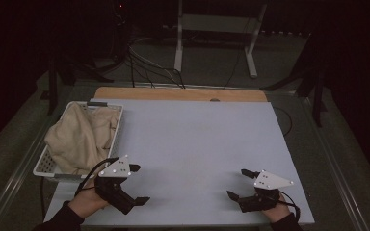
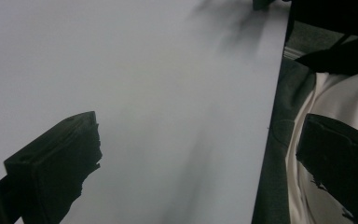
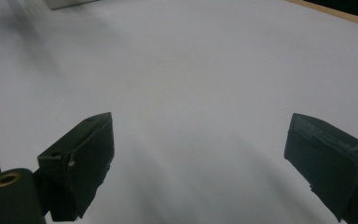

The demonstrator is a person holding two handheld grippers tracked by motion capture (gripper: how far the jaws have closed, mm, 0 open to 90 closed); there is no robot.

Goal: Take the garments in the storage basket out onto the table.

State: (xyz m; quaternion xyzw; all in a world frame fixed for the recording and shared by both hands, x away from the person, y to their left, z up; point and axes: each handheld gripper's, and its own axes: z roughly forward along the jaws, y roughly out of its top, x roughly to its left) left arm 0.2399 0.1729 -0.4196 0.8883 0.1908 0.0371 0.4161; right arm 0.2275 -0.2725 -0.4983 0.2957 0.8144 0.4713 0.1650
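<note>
Your 2 claws are close to you, low over the near edge of the pale tabletop [image 1: 197, 144]; the left claw [image 1: 137, 184] has its jaws wide apart and holds nothing, and the right claw [image 1: 241, 184] is wide apart too, also with nothing in it. In the left gripper view you can see bare tabletop between the jaws, and a bit of pale cloth past the tabletop edge on the right; in the right gripper view the jaws frame plain tabletop.

The thing to get looks like the beige cloth [image 1: 79, 137]; it sits bunched up in the white basket [image 1: 117, 126] at the far left of the tabletop, just past your left claw.

To do this well, I think you should go with the left claw first, since it is nearer; keep the jaws apart until they are over a thick fold near the top of the pile; come down from above so you do not bump the basket wall; pinch only cloth, not the basket mesh; lift slowly so the basket stays put. Keep the right claw ready over the clear middle of the tabletop to catch a loose corner.
</note>
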